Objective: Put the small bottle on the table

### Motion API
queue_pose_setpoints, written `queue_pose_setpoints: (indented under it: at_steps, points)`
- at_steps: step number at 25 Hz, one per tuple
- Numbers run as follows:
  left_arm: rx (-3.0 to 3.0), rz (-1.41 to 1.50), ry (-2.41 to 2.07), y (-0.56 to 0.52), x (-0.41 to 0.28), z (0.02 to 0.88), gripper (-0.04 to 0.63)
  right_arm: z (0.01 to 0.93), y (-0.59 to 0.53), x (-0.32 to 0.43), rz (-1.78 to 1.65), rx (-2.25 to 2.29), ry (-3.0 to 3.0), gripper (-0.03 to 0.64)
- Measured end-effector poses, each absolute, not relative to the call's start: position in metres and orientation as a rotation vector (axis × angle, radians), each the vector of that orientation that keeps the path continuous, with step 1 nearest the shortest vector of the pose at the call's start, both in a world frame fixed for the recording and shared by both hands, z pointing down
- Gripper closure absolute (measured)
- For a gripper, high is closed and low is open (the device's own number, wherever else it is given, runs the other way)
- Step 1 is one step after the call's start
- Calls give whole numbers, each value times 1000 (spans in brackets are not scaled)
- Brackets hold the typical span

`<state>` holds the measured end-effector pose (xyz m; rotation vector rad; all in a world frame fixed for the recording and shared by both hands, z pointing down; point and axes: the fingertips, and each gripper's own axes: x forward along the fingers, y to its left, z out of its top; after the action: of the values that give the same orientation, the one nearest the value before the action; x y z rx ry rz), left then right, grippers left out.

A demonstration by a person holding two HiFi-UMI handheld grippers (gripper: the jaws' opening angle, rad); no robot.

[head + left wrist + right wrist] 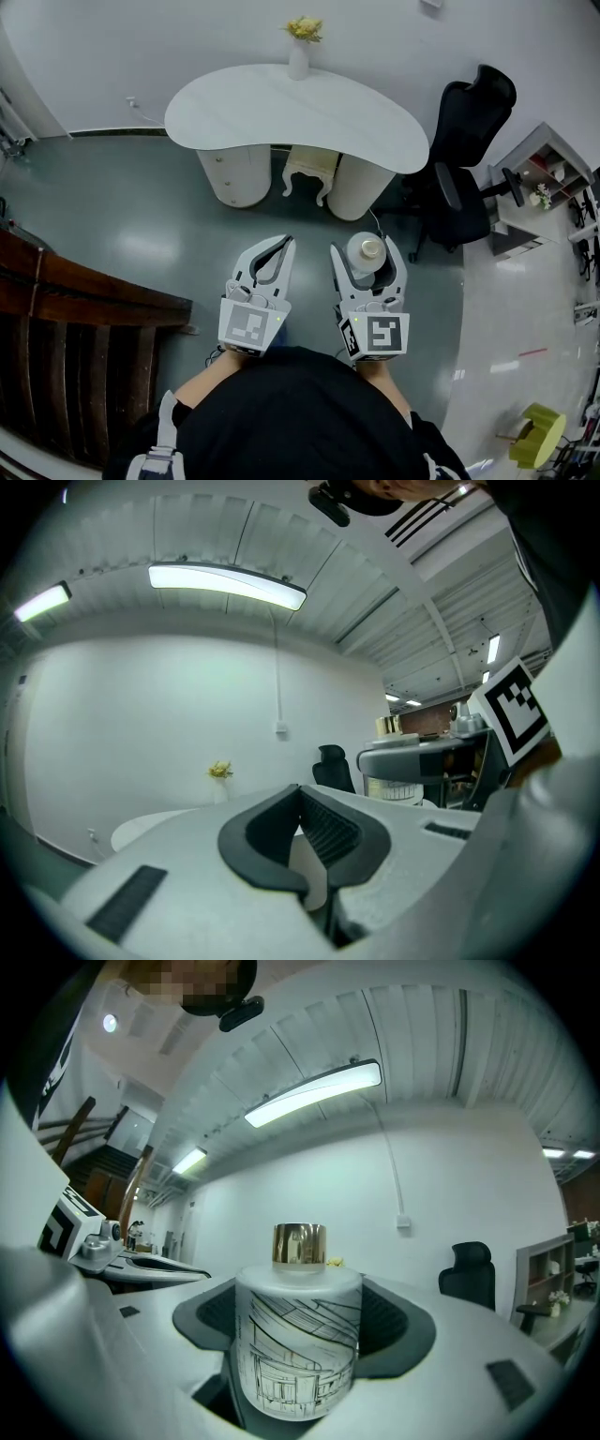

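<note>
A frosted, gold-capped small bottle (298, 1335) was clamped in the right tool (367, 251), off the white bench (281, 117) — the left tool (284, 244) closed, empty.

Ahead of us the white kidney-shaped tabletop (281, 117) lay bare, save a white vase of yellow flowers (299, 56) at its far edge. We found the grey floor (141, 225) before it free. A black office chair (464, 159) crowded the right and a dark wooden staircase (66, 319) the left. Our right gripper (365, 251) had no room between its jaws, because the frosted gold-capped small bottle (298, 1335) filled them.
</note>
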<state>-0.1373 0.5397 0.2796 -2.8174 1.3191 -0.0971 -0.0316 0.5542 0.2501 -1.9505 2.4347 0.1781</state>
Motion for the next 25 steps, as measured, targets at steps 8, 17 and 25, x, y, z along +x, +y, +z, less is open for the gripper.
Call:
queue_pose_setpoints:
  at_steps: [8, 17, 25]
  points:
    - [-2835, -98, 1253, 443, -139, 275, 588, 251, 461, -37, 160, -2001, 2396, 281]
    - [-2891, -113, 1176, 378, -138, 287, 588, 258, 398, -39, 143, -2048, 2350, 281]
    - [-2944, -105, 1137, 356, -138, 294, 588, 257, 379, -41, 145, -2086, 2332, 281]
